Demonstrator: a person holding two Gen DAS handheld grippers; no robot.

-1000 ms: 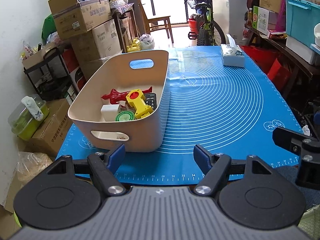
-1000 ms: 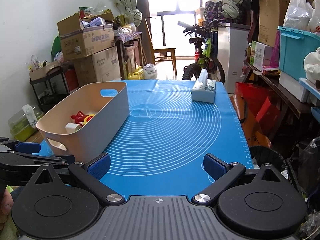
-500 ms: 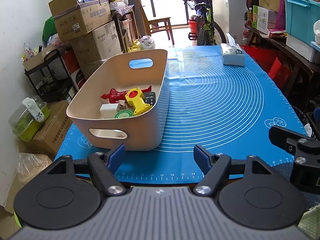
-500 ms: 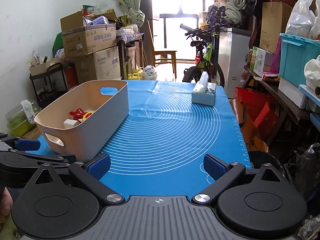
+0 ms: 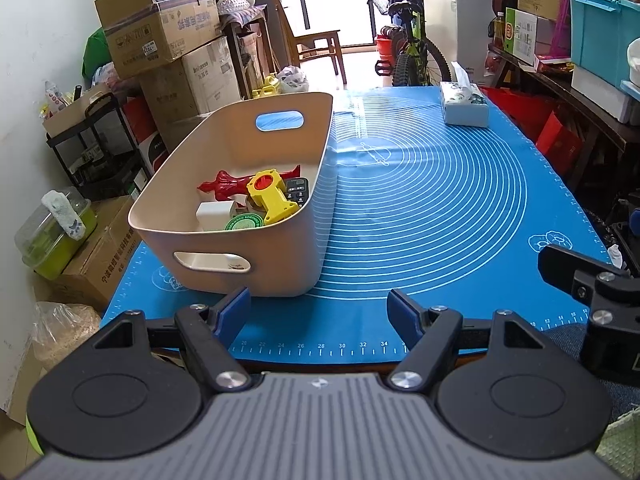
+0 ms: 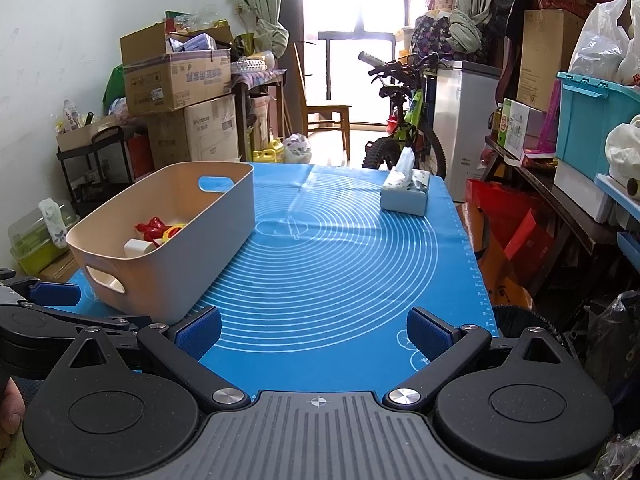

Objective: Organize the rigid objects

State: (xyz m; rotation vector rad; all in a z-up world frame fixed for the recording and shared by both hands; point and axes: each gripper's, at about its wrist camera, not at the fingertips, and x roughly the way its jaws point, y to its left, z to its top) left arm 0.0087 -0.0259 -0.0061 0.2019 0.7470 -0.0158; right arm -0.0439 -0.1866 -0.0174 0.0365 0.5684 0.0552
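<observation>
While both sets of fingers sit wide apart and empty at the near worktop edge, left gripper point(image 5: 318, 306) is nearer the beige bin point(image 5: 308, 248), just ahead-left of it. Right gripper point(image 6: 312, 330) has it farther left. Toys point(image 5: 272, 198) already inside; bin's long axis runs away from us, mat point(image 5: 440, 200) otherwise bare except tissue box point(image 5: 466, 110).

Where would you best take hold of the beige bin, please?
Grip the beige bin at its near handle slot, coming from the table's near edge: one finger fits through the cutout, and the wall there is thin and upright.
</observation>
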